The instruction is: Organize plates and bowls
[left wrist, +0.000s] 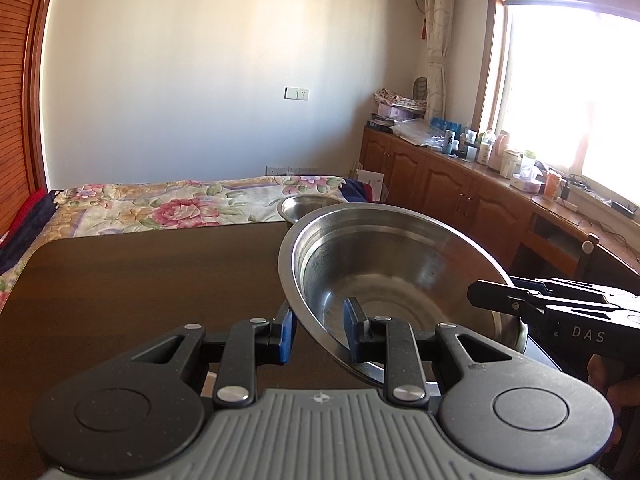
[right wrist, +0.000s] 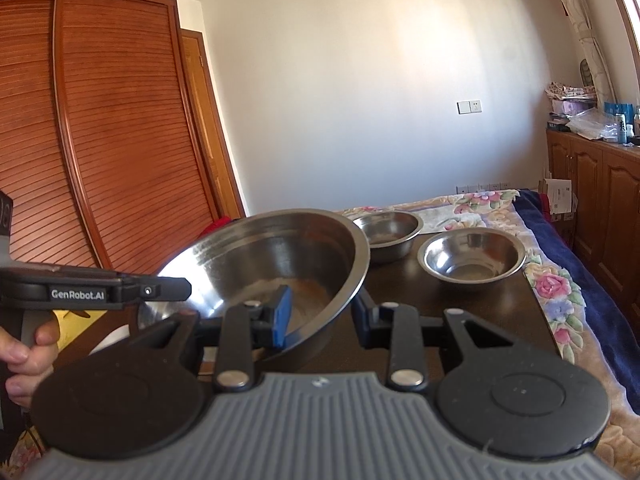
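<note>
A large steel bowl [left wrist: 392, 264] hangs tilted above the dark table [left wrist: 140, 280], held at both sides. My left gripper [left wrist: 320, 328] is shut on its near rim, one blue pad outside and one inside. In the right wrist view my right gripper [right wrist: 322, 316] is shut on the opposite rim of the same large bowl [right wrist: 272, 260]. Each gripper shows in the other's view, the right gripper [left wrist: 480, 292] at the bowl's right edge and the left gripper [right wrist: 176, 288] at its left edge. Two smaller steel bowls [right wrist: 386, 232] [right wrist: 472, 258] stand on the table's far end.
A bed with a floral cover [left wrist: 160, 208] lies beyond the table. Wooden cabinets [left wrist: 440, 176] crowded with bottles and boxes run along the right wall under a bright window. A slatted wooden wardrobe [right wrist: 100, 120] stands on the left. A hand [right wrist: 24, 352] grips the left handle.
</note>
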The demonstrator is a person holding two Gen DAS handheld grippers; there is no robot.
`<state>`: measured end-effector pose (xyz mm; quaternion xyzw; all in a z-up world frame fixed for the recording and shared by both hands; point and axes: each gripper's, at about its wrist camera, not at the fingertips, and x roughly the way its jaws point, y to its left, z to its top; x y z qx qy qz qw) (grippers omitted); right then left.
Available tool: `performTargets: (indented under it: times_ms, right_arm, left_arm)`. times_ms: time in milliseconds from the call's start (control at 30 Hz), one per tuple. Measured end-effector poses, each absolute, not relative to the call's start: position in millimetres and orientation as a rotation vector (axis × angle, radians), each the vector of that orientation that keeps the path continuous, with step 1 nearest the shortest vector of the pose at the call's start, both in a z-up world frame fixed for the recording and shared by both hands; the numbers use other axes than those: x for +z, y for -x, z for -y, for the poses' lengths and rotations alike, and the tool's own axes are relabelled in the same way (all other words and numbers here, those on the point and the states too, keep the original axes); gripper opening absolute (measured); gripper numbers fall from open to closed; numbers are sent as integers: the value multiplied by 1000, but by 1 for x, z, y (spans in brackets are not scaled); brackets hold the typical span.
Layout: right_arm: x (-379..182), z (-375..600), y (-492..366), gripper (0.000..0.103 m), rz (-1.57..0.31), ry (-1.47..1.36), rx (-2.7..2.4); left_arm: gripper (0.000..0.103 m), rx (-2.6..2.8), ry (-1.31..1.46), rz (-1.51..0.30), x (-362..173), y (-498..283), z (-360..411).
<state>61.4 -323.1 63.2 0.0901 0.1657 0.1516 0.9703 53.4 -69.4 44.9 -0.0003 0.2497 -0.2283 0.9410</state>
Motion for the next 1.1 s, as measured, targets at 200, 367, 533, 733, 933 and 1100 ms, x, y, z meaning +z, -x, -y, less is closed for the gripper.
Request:
performTargets:
  times_ms: [200, 367, 533, 733, 933, 1100]
  right_arm:
    - [58, 321, -53, 35, -354, -175, 304]
    - [49, 322, -48, 35, -372, -182, 308]
    - [38, 322, -41, 35, -393, -195, 304]
    - [27, 319, -41, 35, -426, -201, 304]
    - [23, 315, -41, 35, -440, -197, 307]
    - [23, 313, -42, 35, -449, -200, 307]
  left_arm:
    - [29, -466, 4, -532, 33, -43, 66]
    - [29, -473, 2, -549, 22, -37, 66]
    - [29, -475, -18, -564, 10, -31, 66]
    - [29, -469, -19, -585, -1, -30, 62]
    - [30, -459, -24, -596, -6, -27, 62]
    - [30, -455, -22, -608, -10, -27, 61]
